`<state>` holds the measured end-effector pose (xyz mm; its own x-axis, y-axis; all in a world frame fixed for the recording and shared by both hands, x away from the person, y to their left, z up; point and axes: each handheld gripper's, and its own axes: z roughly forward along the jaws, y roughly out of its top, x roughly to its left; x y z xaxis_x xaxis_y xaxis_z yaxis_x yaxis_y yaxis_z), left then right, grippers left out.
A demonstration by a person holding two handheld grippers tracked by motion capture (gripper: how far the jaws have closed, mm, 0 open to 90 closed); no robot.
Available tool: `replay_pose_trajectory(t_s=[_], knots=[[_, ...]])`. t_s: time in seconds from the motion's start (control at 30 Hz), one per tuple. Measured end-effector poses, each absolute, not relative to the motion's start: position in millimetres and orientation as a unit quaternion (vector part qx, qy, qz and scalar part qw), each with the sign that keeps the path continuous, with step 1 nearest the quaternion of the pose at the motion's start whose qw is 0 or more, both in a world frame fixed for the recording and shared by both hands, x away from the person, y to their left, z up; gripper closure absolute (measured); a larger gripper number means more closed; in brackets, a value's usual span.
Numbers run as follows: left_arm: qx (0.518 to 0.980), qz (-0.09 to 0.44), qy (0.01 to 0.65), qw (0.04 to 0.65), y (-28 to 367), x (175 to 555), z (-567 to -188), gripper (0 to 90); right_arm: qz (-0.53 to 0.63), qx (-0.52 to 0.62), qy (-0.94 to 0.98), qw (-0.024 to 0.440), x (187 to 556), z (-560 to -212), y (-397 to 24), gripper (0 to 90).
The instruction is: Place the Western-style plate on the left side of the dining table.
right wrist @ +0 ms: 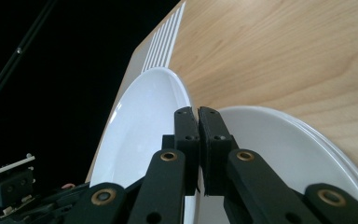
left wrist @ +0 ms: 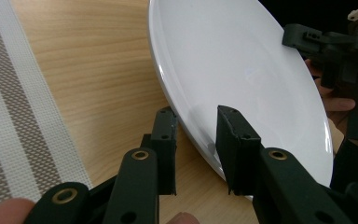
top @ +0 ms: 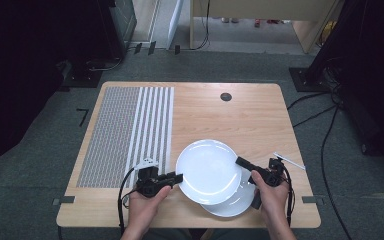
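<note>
1. Holding a round white ceramic plate (top: 208,170) between both grippers, I am keeping it just above the near middle of the light wooden table (top: 250,120).
2. I am pinching the plate's left rim with the left gripper (top: 176,178); in the left gripper view its jaws are standing either side of the rim (left wrist: 200,135), one above and one below.
3. I am gripping the right rim with the right gripper (top: 241,162), its jaws pressed almost together on the thin edge (right wrist: 189,100).
4. A second white plate (top: 235,202) is lying on the table under the held one, sticking out at the near right.
5. A grey-and-white striped woven placemat (top: 125,135) is lying to the left, apart from both plates.
</note>
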<state>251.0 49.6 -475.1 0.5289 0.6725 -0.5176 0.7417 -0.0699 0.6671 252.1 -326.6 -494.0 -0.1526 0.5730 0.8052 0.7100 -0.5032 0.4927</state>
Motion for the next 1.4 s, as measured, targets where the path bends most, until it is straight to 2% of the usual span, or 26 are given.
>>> replay_pose_trajectory(t_s=[0.93, 1.4], knots=[[0.69, -0.012, 0.536, 0.486, 110.5, 271.7, -464.4, 70.2, -0.567, -0.613, -0.546, 0.067, 312.5, -469.8, -259.9, 88.6], [0.665, 0.003, 0.565, 0.488, 157.6, 281.6, -460.4, 71.0, -0.559, -0.597, -0.569, 0.083, 341.4, -461.4, -210.8, 88.7]])
